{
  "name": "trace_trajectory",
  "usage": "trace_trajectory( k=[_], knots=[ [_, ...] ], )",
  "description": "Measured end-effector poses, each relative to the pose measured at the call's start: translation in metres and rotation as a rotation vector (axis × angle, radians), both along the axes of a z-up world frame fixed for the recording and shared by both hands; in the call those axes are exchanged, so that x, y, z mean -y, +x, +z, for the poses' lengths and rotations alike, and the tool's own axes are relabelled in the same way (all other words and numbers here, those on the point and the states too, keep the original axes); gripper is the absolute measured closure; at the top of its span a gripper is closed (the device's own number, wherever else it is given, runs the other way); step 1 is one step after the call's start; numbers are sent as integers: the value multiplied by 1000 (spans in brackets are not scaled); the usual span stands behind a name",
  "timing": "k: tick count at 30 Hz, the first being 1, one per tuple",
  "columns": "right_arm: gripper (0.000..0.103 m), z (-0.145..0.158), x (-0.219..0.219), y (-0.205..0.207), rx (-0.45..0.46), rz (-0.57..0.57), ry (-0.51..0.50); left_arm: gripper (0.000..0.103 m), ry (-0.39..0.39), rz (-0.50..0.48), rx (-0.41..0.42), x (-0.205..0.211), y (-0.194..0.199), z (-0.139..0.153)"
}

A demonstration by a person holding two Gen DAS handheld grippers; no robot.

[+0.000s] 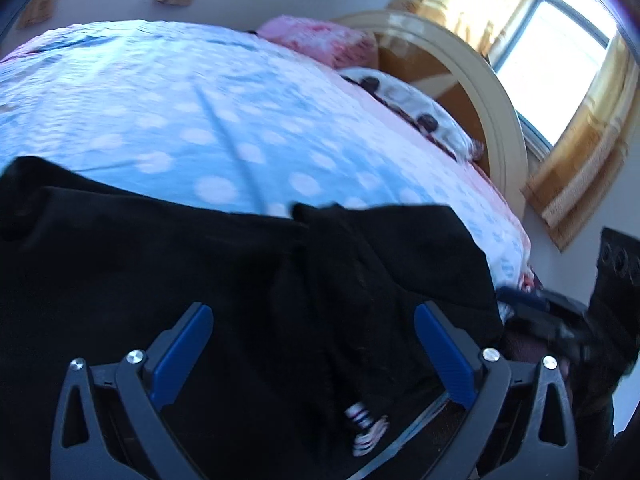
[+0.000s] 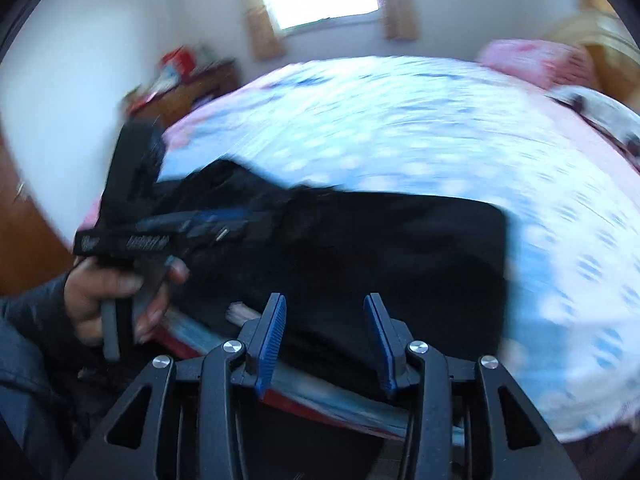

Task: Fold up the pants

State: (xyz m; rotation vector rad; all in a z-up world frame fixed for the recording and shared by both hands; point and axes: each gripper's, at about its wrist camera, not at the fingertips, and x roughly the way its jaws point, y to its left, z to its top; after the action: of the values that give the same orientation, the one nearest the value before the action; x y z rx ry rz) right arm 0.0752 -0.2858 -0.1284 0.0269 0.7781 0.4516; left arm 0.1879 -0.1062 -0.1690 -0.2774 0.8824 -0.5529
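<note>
Here: one black pants (image 2: 360, 248) on bed (image 2: 400, 120); two grippers, left gripper (image 1: 314, 316), right gripper (image 2: 325, 304), fingers apart.

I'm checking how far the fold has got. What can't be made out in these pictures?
- Pants: in the left wrist view, layers merge into plain black; bottom edge hidden by the left tongs.
- Pants' left end, right wrist view: motion blur and the hand cover it.
- Striped scrap: too small to identify.
- Cabinet clutter: blurred.
</note>
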Motion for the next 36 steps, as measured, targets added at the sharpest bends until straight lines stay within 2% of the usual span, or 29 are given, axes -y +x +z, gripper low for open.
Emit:
trace_trajectory(
  k=[2, 4, 6, 10, 12, 13, 14, 17, 21, 24, 28, 30, 34, 36],
  knots=[
    [60, -1, 25, 3, 2, -93, 68, 2, 7, -15, -10, 8, 1, -1],
    [60, -4, 50, 10, -26, -159, 158, 9, 14, -37, -5, 15, 1, 0],
    [60, -8, 63, 12, -54, -176, 220, 20, 23, -46, -4, 20, 2, -1],
    [60, -10, 51, 4, -55, -102, 175, 27, 43, -41, -2, 22, 1, -2],
    [60, -13, 38, 1, -51, -77, 96, 39, 45, -42, -7, 24, -1, -2],
    [60, -16, 36, 2, -48, -79, 69, 42, 50, -41, -6, 24, -1, -2],
    [60, -19, 35, 3, -53, -78, 51, 48, 55, -38, -3, 25, -2, -2],
    [60, -27, 41, 6, -76, -85, 64, 86, 52, -52, -3, 26, -4, -2],
    [60, -22, 60, 3, -42, -106, 180, 92, 19, -63, 6, 21, -7, 2],
    [60, -19, 64, 3, -6, -118, 217, 92, 4, -58, 22, 9, -11, 13],
    [60, -17, 64, 1, 27, -109, 235, 92, 17, -9, 51, -23, -18, 27],
    [60, -18, 58, 0, 37, -89, 224, 92, 47, 27, 47, -43, -22, 28],
    [60, -22, 48, 2, 34, -54, 207, 92, 90, 101, 9, -76, -28, 15],
    [60, -25, 43, 5, 21, -48, 184, 92, 54, 100, -26, -81, -25, 4]
  ],
)
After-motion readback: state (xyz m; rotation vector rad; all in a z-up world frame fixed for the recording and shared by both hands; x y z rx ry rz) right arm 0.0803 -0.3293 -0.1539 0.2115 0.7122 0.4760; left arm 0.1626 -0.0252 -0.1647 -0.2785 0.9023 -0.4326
